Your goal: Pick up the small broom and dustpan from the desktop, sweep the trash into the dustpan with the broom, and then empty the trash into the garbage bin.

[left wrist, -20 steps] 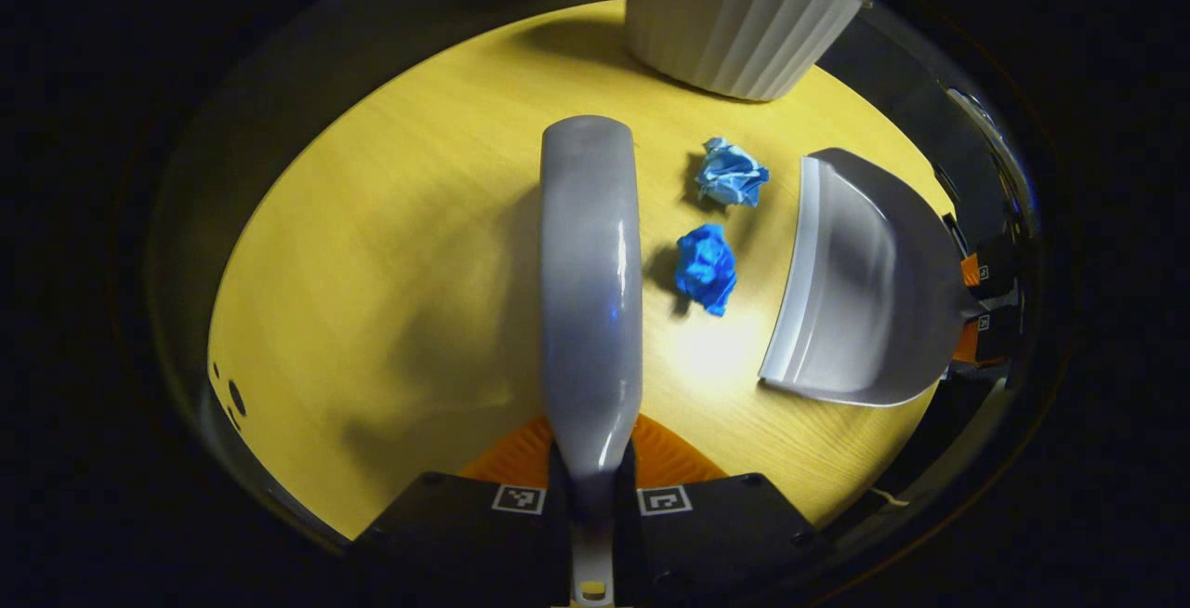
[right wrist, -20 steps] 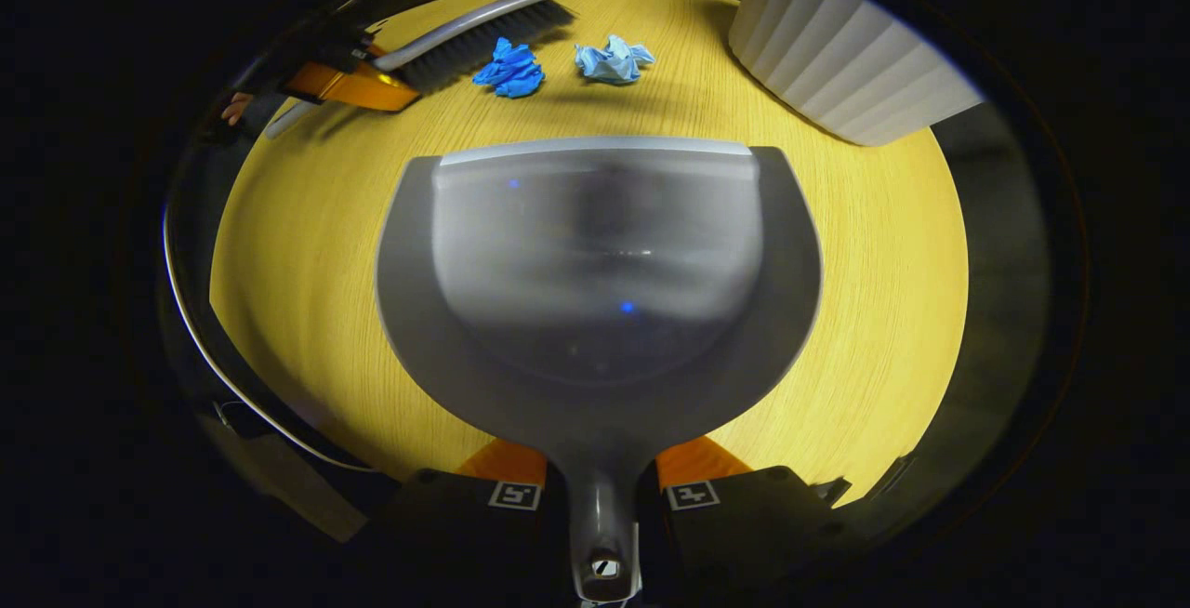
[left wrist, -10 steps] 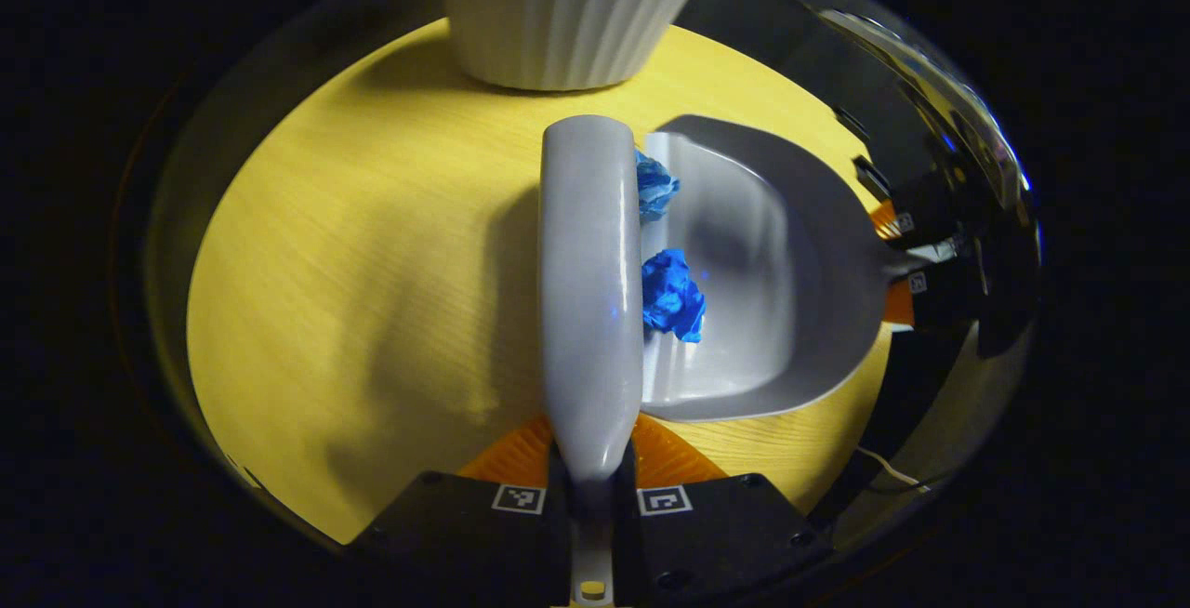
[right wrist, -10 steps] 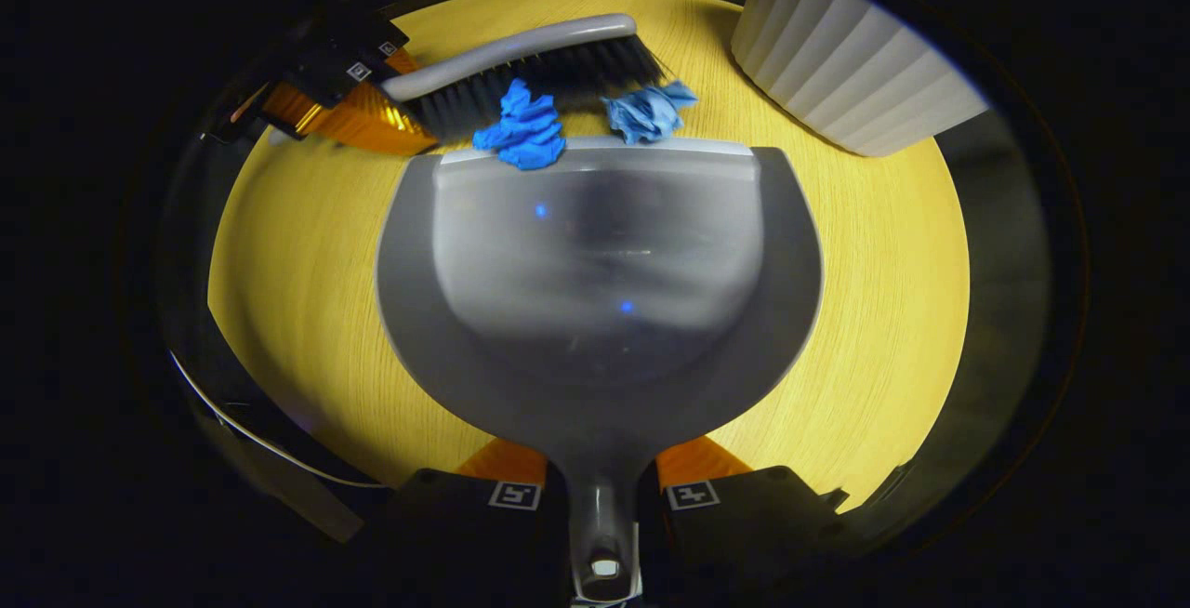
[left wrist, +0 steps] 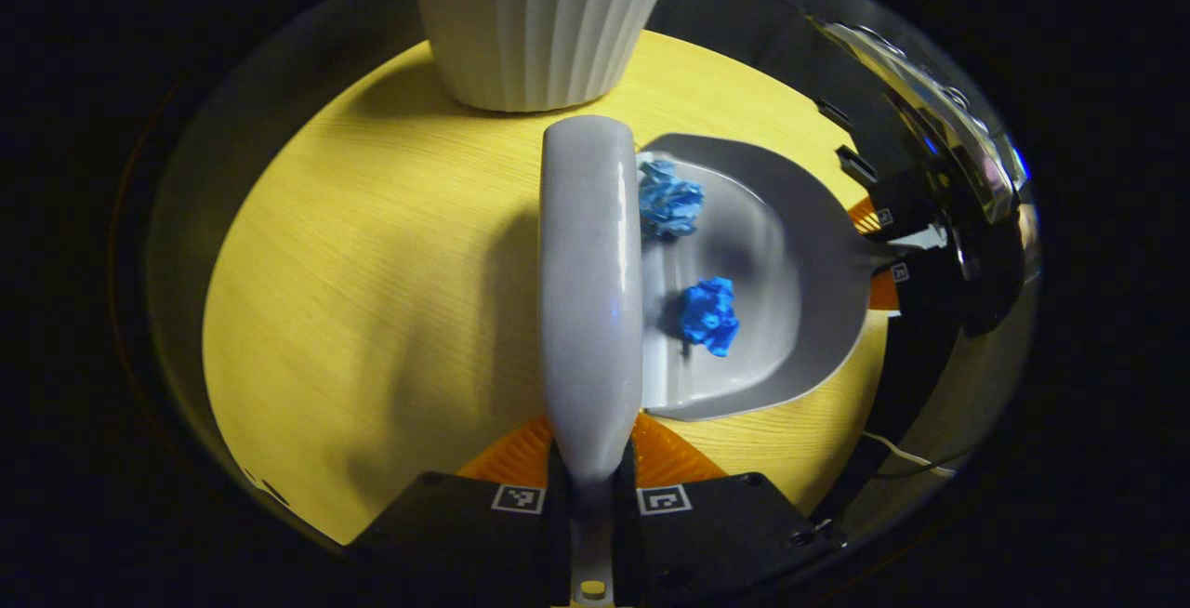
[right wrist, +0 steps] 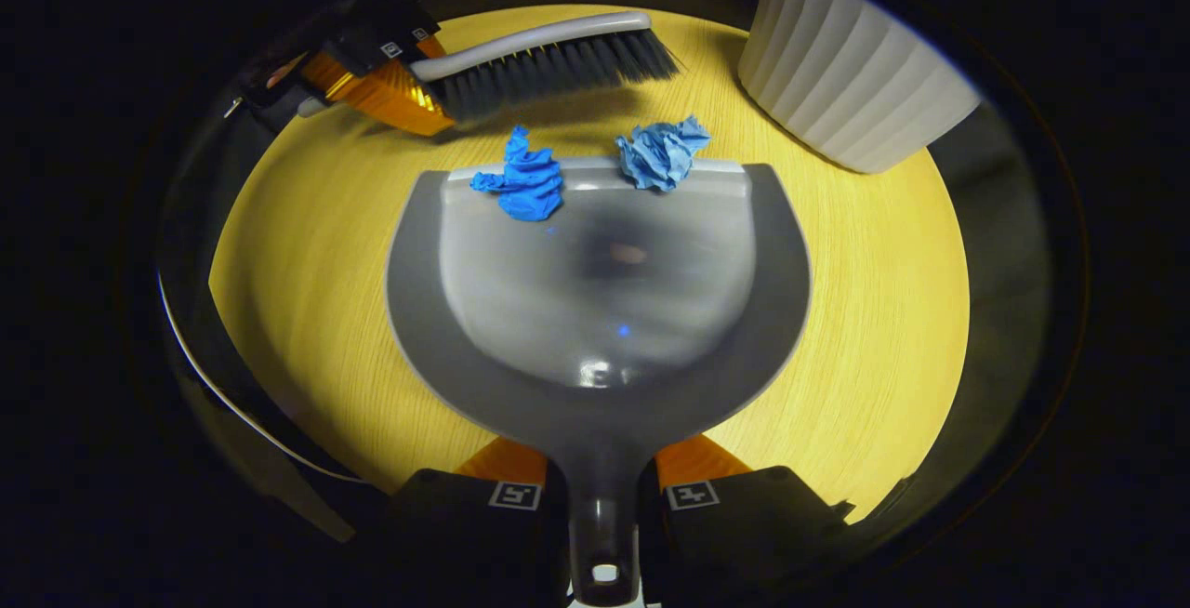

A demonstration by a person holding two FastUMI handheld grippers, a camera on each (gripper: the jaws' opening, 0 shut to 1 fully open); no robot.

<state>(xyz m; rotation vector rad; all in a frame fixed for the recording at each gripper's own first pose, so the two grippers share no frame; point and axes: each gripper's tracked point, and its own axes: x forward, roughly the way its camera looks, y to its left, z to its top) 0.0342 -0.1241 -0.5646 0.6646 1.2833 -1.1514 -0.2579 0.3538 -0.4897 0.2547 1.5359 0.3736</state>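
Note:
My left gripper (left wrist: pixel 591 482) is shut on the handle of the grey broom (left wrist: pixel 591 283), which points away over the yellow desktop (left wrist: pixel 372 255). My right gripper (right wrist: pixel 602 487) is shut on the handle of the grey dustpan (right wrist: pixel 600 310). In the right gripper view the broom (right wrist: pixel 548 55) hangs just beyond the pan's front lip, lifted, with the left gripper (right wrist: pixel 372 64) at its far-left end. A dark blue paper ball (right wrist: pixel 522 185) and a light blue paper ball (right wrist: pixel 662 152) lie at the front of the pan. In the left gripper view the dark blue ball (left wrist: pixel 709 313) and the light blue ball (left wrist: pixel 667 205) rest inside the dustpan (left wrist: pixel 790 283).
A white ribbed garbage bin (left wrist: pixel 539 18) stands on the desktop just beyond the broom tip; in the right gripper view the bin (right wrist: pixel 851 78) is at the upper right. The desktop's edge curves round on the left, with dark booth surroundings beyond it.
The broom swept both paper balls from the desktop over the lip into the dustpan, then lifted off and drew slightly back. The dustpan's front has tipped up a little.

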